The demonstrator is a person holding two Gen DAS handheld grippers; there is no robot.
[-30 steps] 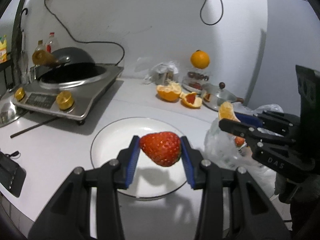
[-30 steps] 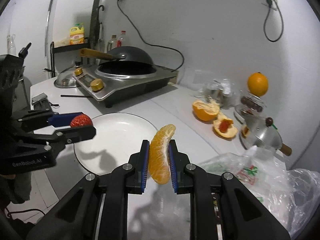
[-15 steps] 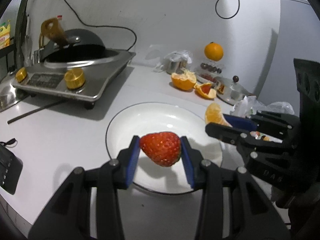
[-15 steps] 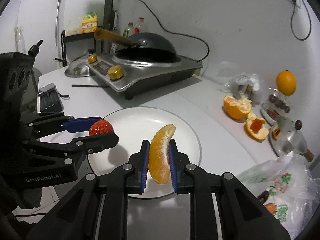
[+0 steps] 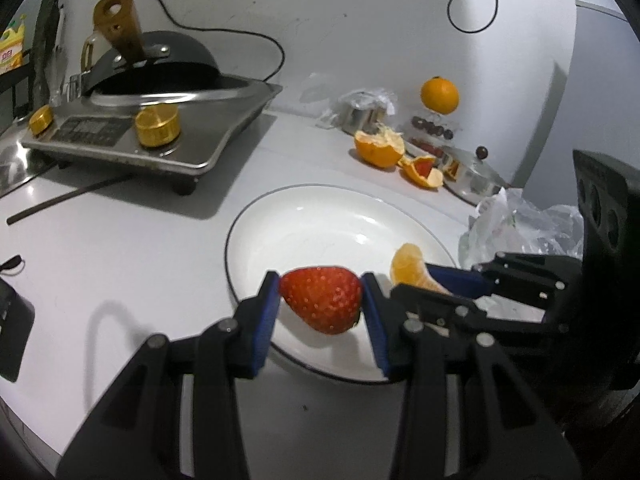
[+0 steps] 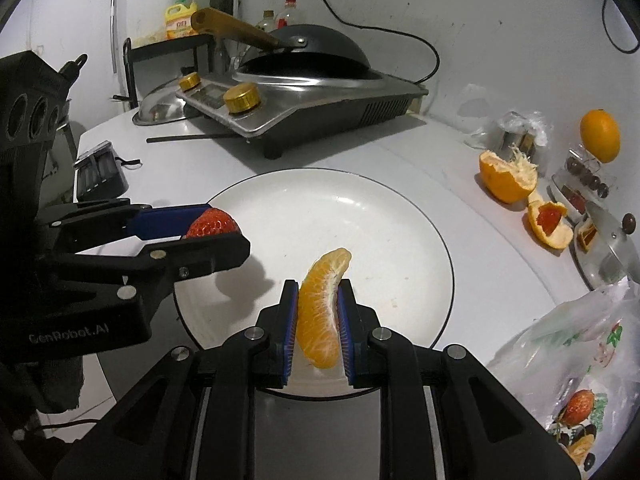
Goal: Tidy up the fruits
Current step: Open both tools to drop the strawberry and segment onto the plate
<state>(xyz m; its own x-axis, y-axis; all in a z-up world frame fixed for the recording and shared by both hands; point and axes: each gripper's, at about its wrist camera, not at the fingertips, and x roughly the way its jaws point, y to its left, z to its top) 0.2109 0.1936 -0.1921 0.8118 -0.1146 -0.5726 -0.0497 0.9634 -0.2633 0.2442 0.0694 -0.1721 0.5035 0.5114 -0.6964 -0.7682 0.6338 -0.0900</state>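
Note:
A red strawberry (image 5: 322, 300) sits between the blue pads of my left gripper (image 5: 319, 282), which is shut on it just above the near rim of the white plate (image 5: 320, 220). My right gripper (image 6: 318, 290) is shut on a peeled orange segment (image 6: 322, 308) held upright over the plate's (image 6: 340, 208) near side. The left wrist view shows the orange segment (image 5: 408, 266) and the right gripper (image 5: 436, 280) just to the right of the strawberry. The right wrist view shows the strawberry (image 6: 210, 222) and the left gripper (image 6: 224, 234) at the plate's left edge.
A steel cooker with a black wok (image 5: 152, 92) stands back left, a thin black stick (image 5: 68, 200) before it. Orange peels (image 5: 380, 148), a whole orange (image 5: 439, 95) and a steel lid (image 5: 472, 174) lie back right. A plastic bag (image 6: 580, 360) lies at the right.
Both grippers have sunk and moved in over the plate with their fruit. The orange segment came from above the bag to the plate's right side, close to the strawberry.

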